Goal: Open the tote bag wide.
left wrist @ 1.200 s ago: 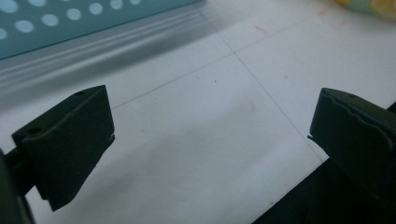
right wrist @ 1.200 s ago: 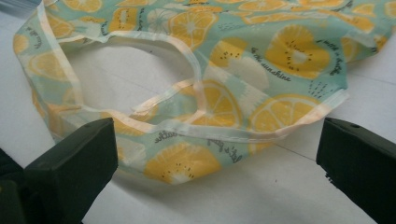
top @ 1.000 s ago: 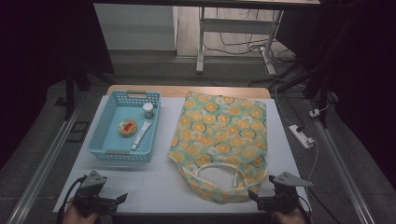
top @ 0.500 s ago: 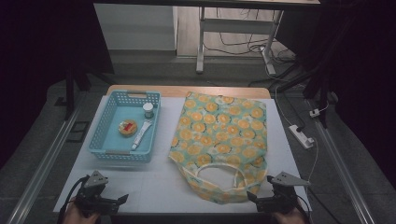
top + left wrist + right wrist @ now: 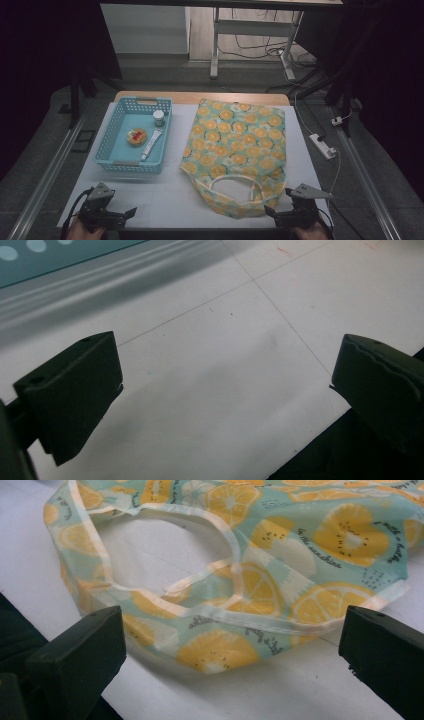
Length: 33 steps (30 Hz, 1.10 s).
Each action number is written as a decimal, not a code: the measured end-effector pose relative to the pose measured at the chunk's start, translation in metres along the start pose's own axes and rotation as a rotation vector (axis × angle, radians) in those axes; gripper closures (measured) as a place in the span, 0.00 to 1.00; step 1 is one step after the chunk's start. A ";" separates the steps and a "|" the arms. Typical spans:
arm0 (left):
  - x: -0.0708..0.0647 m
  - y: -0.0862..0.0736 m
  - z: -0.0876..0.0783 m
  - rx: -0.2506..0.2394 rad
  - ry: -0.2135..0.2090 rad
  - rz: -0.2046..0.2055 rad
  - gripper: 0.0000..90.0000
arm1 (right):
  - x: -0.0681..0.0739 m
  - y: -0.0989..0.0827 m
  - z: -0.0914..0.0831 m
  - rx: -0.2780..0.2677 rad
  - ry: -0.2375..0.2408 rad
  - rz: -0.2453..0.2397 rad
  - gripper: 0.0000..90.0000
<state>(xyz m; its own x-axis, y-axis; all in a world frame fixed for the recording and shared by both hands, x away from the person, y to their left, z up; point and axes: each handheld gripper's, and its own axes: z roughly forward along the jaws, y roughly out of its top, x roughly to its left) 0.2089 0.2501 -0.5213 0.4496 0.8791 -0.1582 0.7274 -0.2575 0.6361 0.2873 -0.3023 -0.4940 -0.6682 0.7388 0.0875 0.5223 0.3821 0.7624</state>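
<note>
A tote bag (image 5: 235,145) with a yellow citrus print on pale green lies flat on the white table (image 5: 165,195), its handles (image 5: 232,182) toward the front edge. In the right gripper view the bag (image 5: 280,565) and its looped handle (image 5: 165,585) lie just beyond the jaws. My right gripper (image 5: 272,214) (image 5: 232,650) stands open at the bag's near right corner, holding nothing. My left gripper (image 5: 125,215) (image 5: 225,385) is open over bare table at the front left.
A blue basket (image 5: 117,155) (image 5: 50,260) at the left holds a small white jar (image 5: 158,118), a round orange item (image 5: 136,136) and a white tube (image 5: 151,145). A power strip (image 5: 322,145) lies off the table's right side. Metal rails run along both sides.
The right gripper has edged slightly left and toward the front edge. The left gripper, bag and basket look unmoved.
</note>
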 end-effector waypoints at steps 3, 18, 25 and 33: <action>0.000 0.000 0.000 0.001 0.000 0.000 0.00 | 0.003 0.002 0.000 -0.005 0.008 -0.021 0.00; 0.002 0.000 0.000 -0.001 -0.007 -0.012 0.01 | 0.022 0.018 0.004 -0.017 0.044 -0.120 0.00; 0.001 0.000 0.000 0.003 -0.008 -0.010 0.01 | 0.034 0.026 0.013 -0.003 0.100 -0.148 0.00; 0.002 0.000 0.001 0.006 -0.011 -0.011 0.01 | 0.051 0.033 0.032 0.074 0.130 -0.220 0.00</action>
<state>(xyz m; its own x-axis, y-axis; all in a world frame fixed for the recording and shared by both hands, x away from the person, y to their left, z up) 0.2100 0.2513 -0.5219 0.4474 0.8773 -0.1734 0.7351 -0.2503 0.6301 0.2878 -0.2343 -0.4846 -0.8298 0.5580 0.0099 0.3911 0.5689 0.7235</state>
